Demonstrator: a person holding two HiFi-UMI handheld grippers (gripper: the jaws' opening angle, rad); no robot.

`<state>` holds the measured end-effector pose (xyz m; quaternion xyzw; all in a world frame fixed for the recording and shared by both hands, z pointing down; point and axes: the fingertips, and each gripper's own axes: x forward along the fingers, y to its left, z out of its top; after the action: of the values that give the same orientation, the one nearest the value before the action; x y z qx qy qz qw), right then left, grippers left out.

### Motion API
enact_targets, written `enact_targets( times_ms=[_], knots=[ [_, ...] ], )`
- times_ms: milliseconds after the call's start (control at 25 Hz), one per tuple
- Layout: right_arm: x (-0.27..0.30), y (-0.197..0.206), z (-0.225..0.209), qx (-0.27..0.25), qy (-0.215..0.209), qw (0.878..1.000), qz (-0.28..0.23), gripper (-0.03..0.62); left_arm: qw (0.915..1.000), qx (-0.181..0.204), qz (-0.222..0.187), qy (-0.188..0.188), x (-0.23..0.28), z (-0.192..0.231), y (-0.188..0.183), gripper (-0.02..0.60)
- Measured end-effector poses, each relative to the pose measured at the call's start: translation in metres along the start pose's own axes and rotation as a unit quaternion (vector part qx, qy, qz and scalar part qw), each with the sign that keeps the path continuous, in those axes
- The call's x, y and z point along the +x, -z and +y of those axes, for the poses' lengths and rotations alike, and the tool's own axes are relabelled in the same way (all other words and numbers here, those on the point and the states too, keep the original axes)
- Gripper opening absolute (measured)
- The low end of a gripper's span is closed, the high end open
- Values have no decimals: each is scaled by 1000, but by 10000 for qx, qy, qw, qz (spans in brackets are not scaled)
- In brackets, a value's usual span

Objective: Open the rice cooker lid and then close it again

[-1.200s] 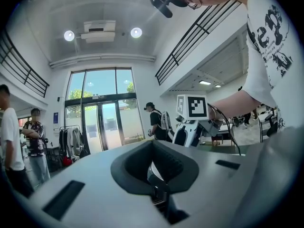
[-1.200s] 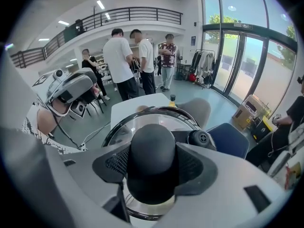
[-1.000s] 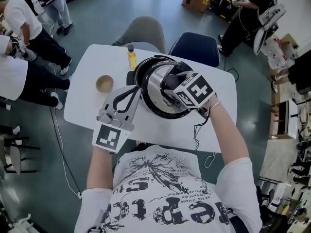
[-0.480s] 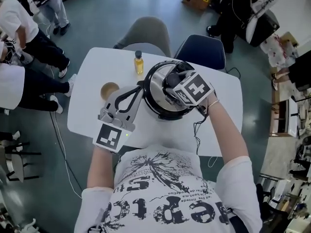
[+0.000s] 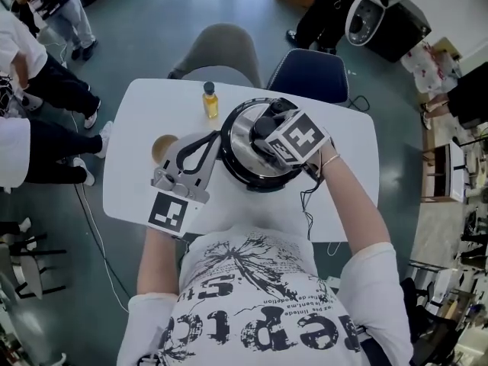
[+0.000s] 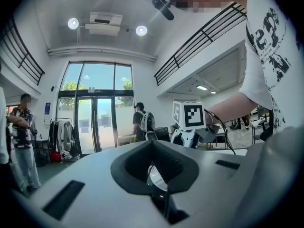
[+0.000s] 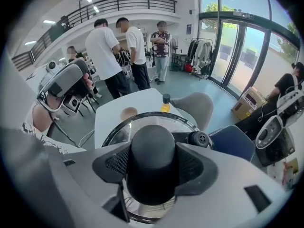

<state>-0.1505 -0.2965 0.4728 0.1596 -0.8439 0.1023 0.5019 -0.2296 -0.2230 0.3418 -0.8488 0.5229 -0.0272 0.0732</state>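
Right gripper (image 7: 153,175) clamps the knob (image 7: 152,146) of the lid (image 5: 241,137) on the rice cooker (image 5: 238,177); left gripper (image 5: 216,136) closed beside it

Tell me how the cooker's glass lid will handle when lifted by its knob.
The lid looks like glass in a metal rim, so probably rigid, fairly heavy for its size and breakable if dropped. Held only at the central knob by the right tool, it may tilt or swing. The smooth rounded knob could slip.

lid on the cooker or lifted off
On, as far as shows: the lid sits centred within the cooker rim, the right gripper shut on its knob. A slight gap cannot be ruled out.
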Motion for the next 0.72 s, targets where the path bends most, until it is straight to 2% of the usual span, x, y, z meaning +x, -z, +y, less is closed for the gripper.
enact_targets(
  times_ms=[160, 360, 480, 640, 720],
  knots=[
    [3, 1, 0, 32, 19, 9999, -143, 299, 10000, 36, 13, 44, 3, -4, 3, 14],
    [4, 2, -1, 379, 62, 9985, -390, 312, 10000, 3, 34, 3, -1, -7, 0, 14],
    [-2, 8, 0, 245, 160, 9980, -557, 318, 9999, -93, 35, -61, -2, -12, -1, 14],
    [-19, 9, -2, 338, 86, 9937, -1063, 331, 9997, -68, 159, -148, 3, -20, 0, 14],
    [-36, 5, -4, 513, 196, 9875, -1479, 280, 9997, -56, 147, -162, 4, -25, -5, 14]
  ],
)
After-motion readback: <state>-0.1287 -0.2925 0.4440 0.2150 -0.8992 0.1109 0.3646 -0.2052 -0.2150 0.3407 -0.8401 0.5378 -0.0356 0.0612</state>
